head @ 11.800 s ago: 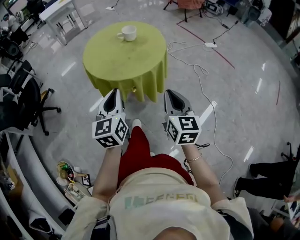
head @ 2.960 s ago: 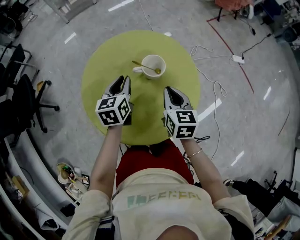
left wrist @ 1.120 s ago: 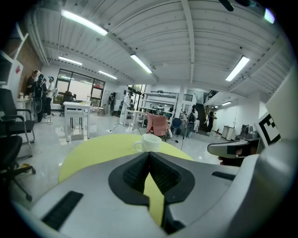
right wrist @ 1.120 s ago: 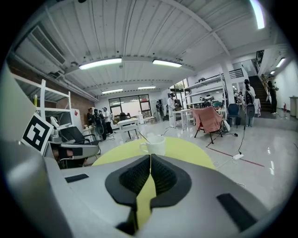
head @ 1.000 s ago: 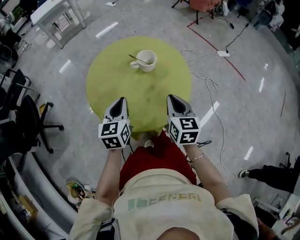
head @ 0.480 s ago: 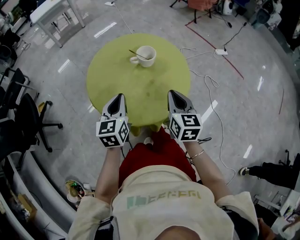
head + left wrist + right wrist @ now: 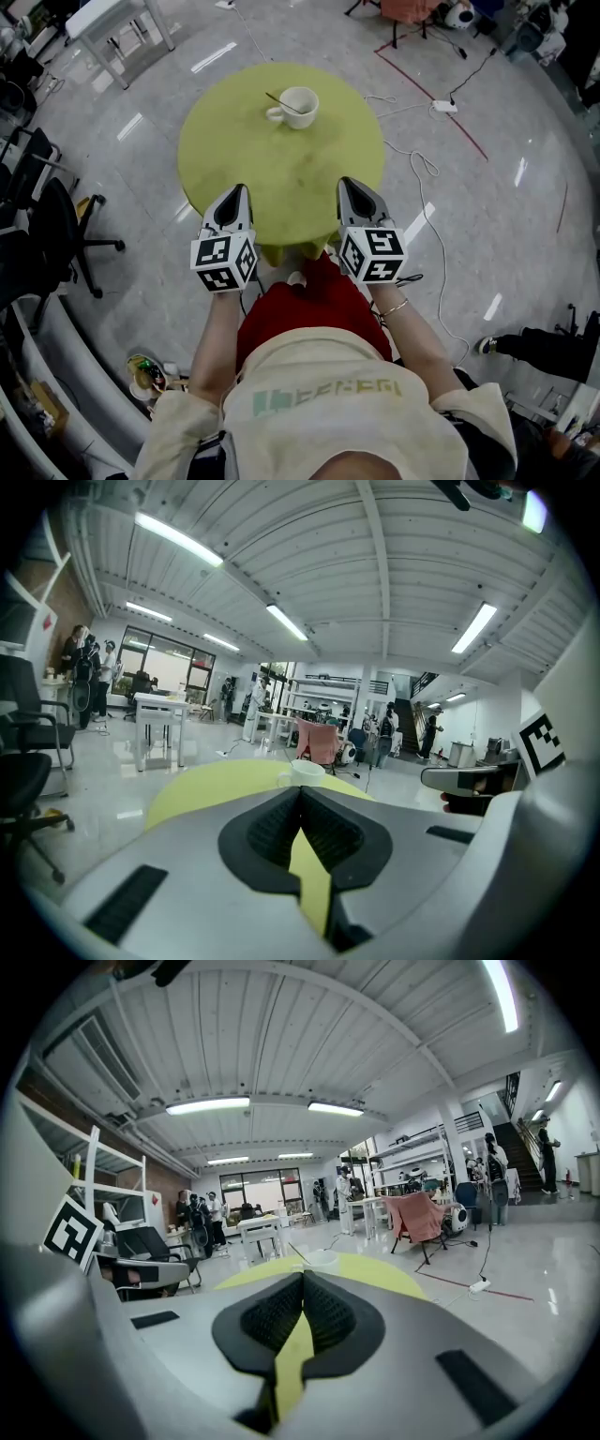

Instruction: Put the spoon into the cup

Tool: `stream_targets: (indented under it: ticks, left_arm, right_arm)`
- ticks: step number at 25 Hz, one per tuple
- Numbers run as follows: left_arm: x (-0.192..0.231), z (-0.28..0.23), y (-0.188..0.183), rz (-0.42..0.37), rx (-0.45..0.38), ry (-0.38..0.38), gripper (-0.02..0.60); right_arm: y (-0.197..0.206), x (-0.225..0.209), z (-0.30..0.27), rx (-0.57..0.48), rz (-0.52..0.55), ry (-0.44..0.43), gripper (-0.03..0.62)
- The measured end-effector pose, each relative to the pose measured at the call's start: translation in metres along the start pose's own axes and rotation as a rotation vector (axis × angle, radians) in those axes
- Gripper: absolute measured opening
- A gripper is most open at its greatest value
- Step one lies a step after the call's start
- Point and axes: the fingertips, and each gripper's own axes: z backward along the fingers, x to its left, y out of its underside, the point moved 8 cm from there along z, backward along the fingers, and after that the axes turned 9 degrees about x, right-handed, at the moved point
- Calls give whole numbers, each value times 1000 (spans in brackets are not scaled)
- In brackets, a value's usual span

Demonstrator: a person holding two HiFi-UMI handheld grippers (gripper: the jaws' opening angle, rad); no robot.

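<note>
Two grippers out in front, forearms stretched forward and close to parallel, marker cubes nearest the body, noses pointing at the round green table (image 7: 281, 178). Left gripper (image 7: 235, 191) tipped against the near-left edge of the tablecloth in the head view, right gripper (image 7: 345, 184) against the near-right edge, level with each other and well apart, bare green between them. Jaws on the left shut tight, black pads meeting at the tip, nothing caught between. Same on the right: pads pressed together, empty. Over on the far side of the table, the white cup (image 7: 300, 105), upright, handle turned to the left. Spoon (image 7: 277, 97) already in it — bowl end down inside, thin handle leaning out over the rim toward the far left. Cup and spoon well apart from both sets of fingers, roughly centred beyond the gap between the grippers. From the left gripper view, cup just showing above the closed tips; from the right gripper view, only a pale shape dead ahead. Grey polished floor (image 7: 487, 234) all round, white cable (image 7: 427, 173) snaking off right, black office chair (image 7: 56, 225) at the left.
</note>
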Motion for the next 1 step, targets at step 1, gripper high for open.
stream_targets:
  ticks: [1]
  left_arm:
    - [2,2,0,3,1,-2,23]
  right_arm:
    - [0,2,1,-6,0,-2,35]
